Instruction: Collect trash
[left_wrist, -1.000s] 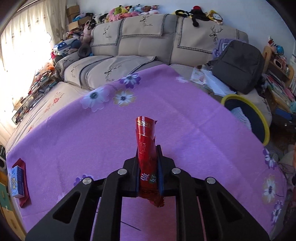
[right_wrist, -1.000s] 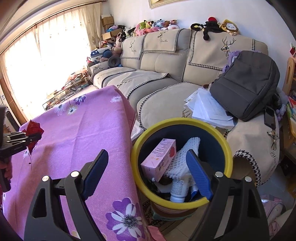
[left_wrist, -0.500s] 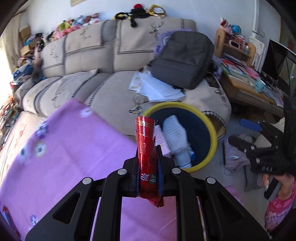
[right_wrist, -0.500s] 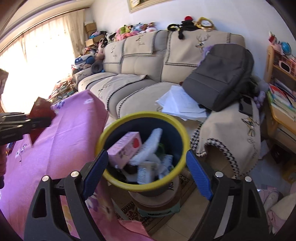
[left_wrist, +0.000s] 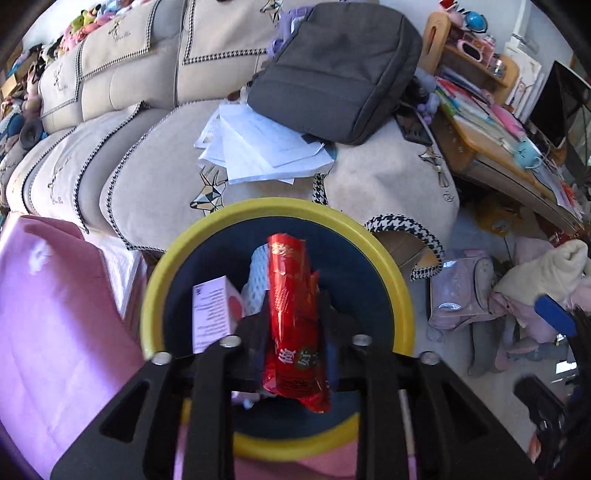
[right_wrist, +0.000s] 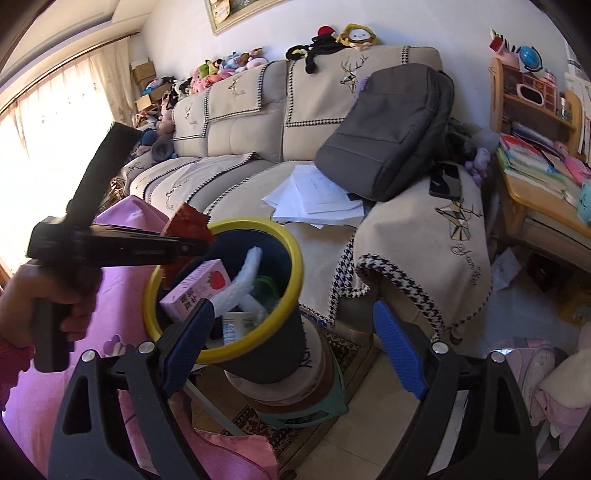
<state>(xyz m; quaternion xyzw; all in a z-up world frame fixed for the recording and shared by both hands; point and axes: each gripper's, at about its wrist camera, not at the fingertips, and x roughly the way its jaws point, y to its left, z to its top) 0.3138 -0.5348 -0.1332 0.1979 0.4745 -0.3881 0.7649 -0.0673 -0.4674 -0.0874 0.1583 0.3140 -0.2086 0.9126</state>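
Red foil wrapper, one item, held over the bin, not yet dropped.

Left wrist view: red wrapper (left_wrist: 295, 317) clamped upright between the jaws of the left gripper (left_wrist: 295, 332), directly above the mouth of the yellow-rimmed bin (left_wrist: 173, 266); the bin already holds a pink carton (left_wrist: 214, 314) and white foam netting (left_wrist: 256, 284). Right wrist view: right gripper (right_wrist: 291, 332) with jaws wide apart, holding nothing, beside the bin (right_wrist: 288, 251); the wrapper (right_wrist: 188, 223) sits over the rim. Judged status: several items binned; release of this one is outstanding; the purple-clothed worktop (right_wrist: 125, 288) shows no further trash in the part visible.
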